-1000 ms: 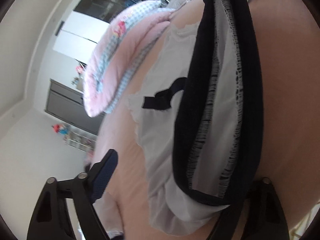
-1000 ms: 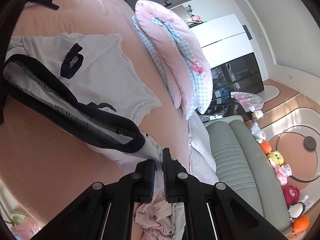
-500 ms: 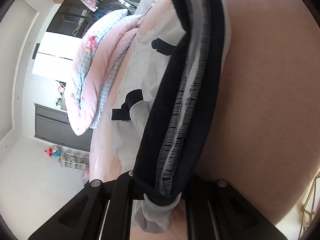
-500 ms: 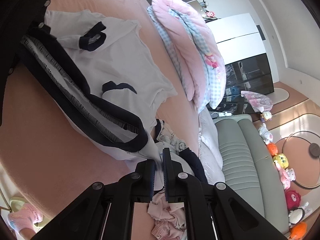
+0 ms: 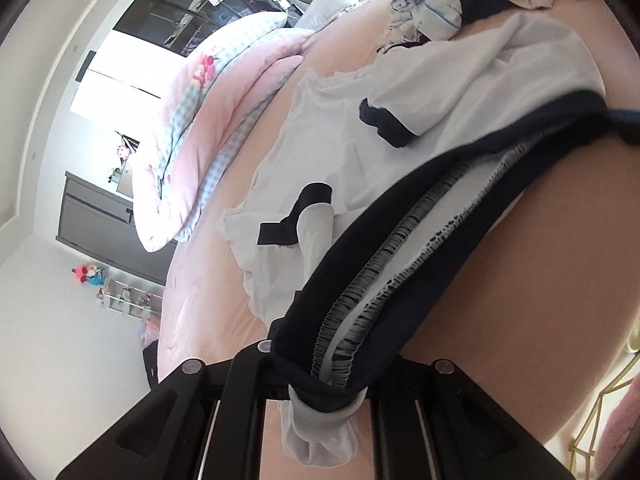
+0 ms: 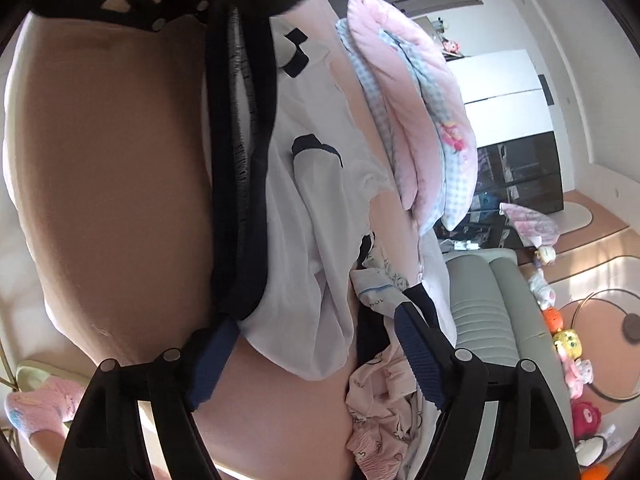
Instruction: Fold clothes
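The step in hand is judged to be the laying-out of a white garment point(image 5: 400, 128) with a navy waistband point(image 5: 384, 280) on the pink bed point(image 5: 540, 260) before the first fold. In the left wrist view, nearest the camera, the left gripper point(image 5: 320, 384) is seen clamped on one end of the navy waistband, with a bunch of white cloth hanging below the closed fingers. In the right wrist view, the right gripper point(image 6: 316, 356) is seen with its blue-padded fingers point(image 6: 420, 356) spread wide and nothing held between them; the other end of the waistband point(image 6: 240, 200) lies just beside its left finger. Half a second earlier that gripper was closed on the white cloth, so that end has been released. One second earlier the left gripper was open; it has since been closed on the band. Farther off, the white body with its navy-trimmed sleeves point(image 5: 384, 124) is spread toward a folded pink quilt point(image 5: 224, 128), and a heap of unfolded clothes point(image 6: 380, 412) lies at the right. For the next move, a regrasp by the right gripper is judged to be required, probably at the hem or a sleeve, so that the cloth can be flattened and folded over.
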